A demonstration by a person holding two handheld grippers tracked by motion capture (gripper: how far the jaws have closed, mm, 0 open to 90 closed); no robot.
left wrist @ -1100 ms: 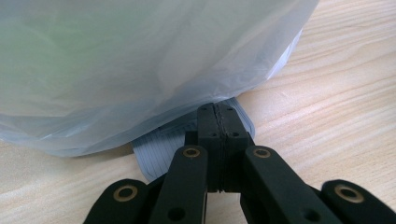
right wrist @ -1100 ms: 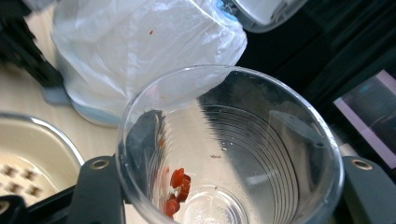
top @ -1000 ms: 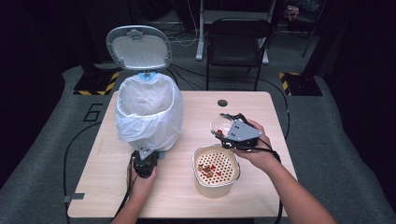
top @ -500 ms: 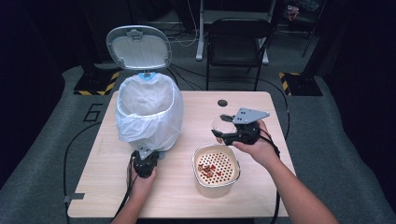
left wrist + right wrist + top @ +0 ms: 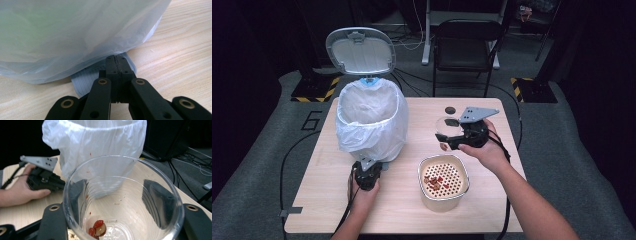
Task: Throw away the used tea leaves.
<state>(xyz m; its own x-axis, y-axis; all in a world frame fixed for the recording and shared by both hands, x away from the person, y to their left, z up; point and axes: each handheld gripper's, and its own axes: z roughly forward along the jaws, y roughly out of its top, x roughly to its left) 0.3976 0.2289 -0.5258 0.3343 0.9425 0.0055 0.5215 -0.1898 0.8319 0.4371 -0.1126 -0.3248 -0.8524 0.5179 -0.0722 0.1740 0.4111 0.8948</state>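
– From where is the table (image 5: 492,210) seen?
– From above, looking forward and down. The bagged bin (image 5: 371,120) is viewed close from each gripper camera (image 5: 75,30) (image 5: 100,142).

Lined bin (image 5: 371,122) with raised lid (image 5: 360,50) blocking the table's (image 5: 492,210) back-left, strainer tub (image 5: 443,181) standing front-centre (bare wood between them), open table along the front-left edge and right side

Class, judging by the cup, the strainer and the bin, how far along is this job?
Done: red scraps lie in the beige perforated strainer.
In hand: the right gripper holds a clear plastic cup with a few red bits left; the left gripper presses the bin's pedal, lid open.
Left: emptying the remaining bits.
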